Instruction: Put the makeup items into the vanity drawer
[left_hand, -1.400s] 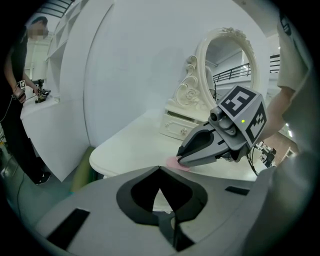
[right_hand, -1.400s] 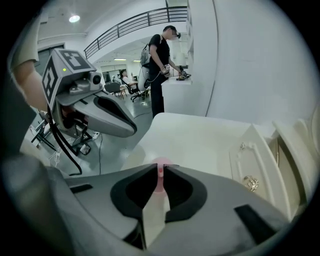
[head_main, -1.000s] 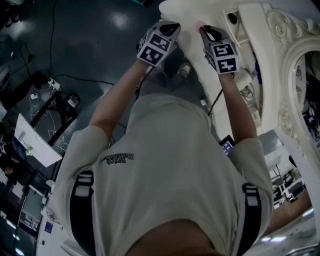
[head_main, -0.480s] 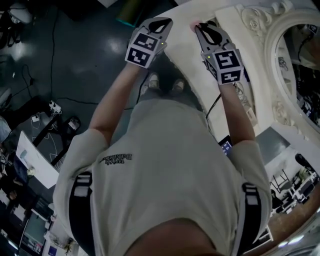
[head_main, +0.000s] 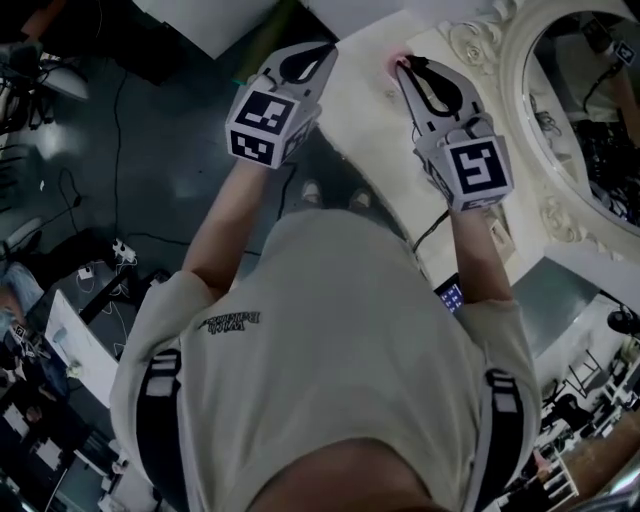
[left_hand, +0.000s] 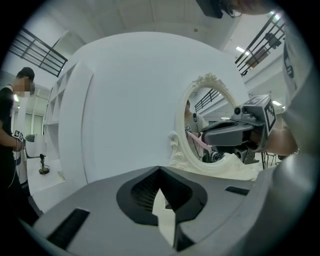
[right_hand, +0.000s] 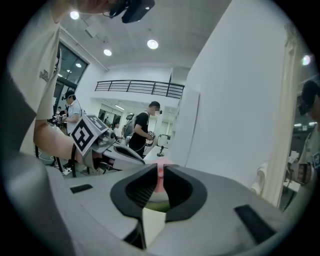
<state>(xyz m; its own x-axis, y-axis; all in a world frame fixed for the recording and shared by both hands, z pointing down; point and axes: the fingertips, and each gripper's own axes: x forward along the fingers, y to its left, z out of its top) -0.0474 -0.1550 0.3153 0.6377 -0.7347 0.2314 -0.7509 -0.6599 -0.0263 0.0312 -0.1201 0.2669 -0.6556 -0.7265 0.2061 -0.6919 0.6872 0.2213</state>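
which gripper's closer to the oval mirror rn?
Right. The right gripper, clamped on a pink item, sits just beside the mirror; the left gripper is farther away, on the right one's far side.

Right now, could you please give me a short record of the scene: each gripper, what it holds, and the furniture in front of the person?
left gripper: jaws together, nothing between them
right gripper: closed on a small pink item
vanity top: white, in front of the person
mirror: oval, in an ornate white frame, on the right in the head view
drawer: not visible in any view
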